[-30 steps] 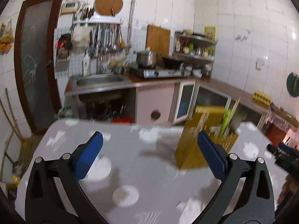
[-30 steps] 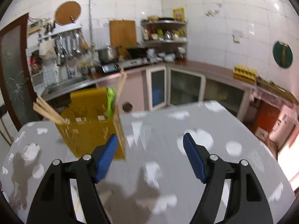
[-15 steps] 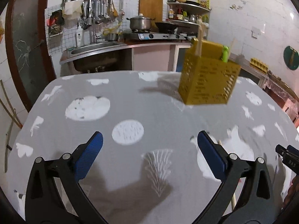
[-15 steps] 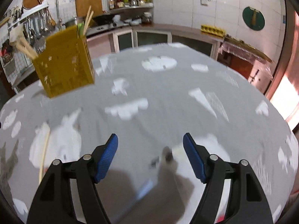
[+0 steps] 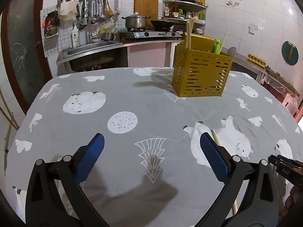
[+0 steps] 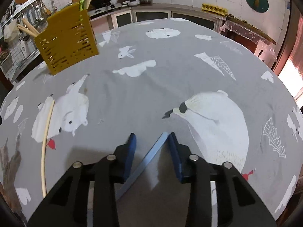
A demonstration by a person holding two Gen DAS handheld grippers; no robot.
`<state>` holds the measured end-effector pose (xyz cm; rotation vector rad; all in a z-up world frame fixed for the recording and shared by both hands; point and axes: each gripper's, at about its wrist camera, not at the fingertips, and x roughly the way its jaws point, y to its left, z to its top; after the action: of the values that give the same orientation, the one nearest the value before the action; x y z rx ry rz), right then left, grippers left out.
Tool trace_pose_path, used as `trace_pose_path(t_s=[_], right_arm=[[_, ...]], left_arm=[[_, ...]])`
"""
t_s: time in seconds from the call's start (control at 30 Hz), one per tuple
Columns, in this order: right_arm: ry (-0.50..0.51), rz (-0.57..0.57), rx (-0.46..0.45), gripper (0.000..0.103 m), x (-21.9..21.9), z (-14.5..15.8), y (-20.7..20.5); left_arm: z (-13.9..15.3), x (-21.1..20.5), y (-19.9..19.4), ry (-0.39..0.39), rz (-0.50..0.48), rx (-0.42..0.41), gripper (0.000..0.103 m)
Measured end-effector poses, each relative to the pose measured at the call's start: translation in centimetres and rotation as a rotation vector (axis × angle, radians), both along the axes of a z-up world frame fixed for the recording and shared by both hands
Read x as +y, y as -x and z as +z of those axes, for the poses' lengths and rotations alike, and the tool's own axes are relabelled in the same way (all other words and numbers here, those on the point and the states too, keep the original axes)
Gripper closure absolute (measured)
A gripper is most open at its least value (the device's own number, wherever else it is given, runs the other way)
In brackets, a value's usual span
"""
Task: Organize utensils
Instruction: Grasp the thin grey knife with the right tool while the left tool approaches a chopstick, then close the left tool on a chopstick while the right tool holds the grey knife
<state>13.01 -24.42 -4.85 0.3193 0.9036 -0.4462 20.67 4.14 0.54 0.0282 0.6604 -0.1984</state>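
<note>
A yellow perforated utensil holder [image 5: 201, 75] [image 6: 68, 37] stands on the far part of the table with chopsticks and a green utensil in it. A flat blue-grey utensil [image 6: 144, 162] lies slantwise on the cloth between the jaws of my right gripper [image 6: 151, 138]. The jaws are closing: the utensil's far end touches the right pad, and a gap remains at the left pad. A single loose chopstick [image 6: 46, 141] [image 5: 215, 135] lies on the cloth to the left of it. My left gripper [image 5: 149, 143] hangs open low over the table with nothing between its fingers.
The round table [image 5: 132, 102] has a grey cloth printed with white animals. Behind it are a sink [image 5: 90, 46], a stove with a pot [image 5: 135, 21] and a shelf of bottles. The table's edge curves close on the right in the right wrist view.
Both grippers have come down toward the table, tilting downward. The right gripper's jaws have narrowed around the blue-grey utensil. The left gripper's jaws stay wide.
</note>
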Motion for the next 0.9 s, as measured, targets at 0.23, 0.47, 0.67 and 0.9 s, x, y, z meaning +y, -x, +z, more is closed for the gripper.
trace_pose_path(t_s=[0.23, 0.47, 0.67, 0.9], right_arm=[[-0.054, 0.043, -0.044, 0.092, -1.2, -0.1, -1.1], [-0.044, 0.166, -0.041, 0.095, -2.4, 0.2, -4.3], [-0.021, 0.246, -0.042, 0.095, -3.5, 0.2, -6.8], [-0.022, 0.298, -0.047, 0.095, -4.4, 0.0, -8.4]], left_arm=[[-0.7, -3.2, -0.8, -0.004, -0.022, 0.057, 0.005], [-2.2, -6.6, -1.7, -0.018, -0.046, 0.133, 0.005], [-3.6, -9.8, -2.3, -0.056, -0.067, 0.188, 0.005], [-5.3, -11.9, -3.8, -0.073, -0.047, 0.265, 0.025]])
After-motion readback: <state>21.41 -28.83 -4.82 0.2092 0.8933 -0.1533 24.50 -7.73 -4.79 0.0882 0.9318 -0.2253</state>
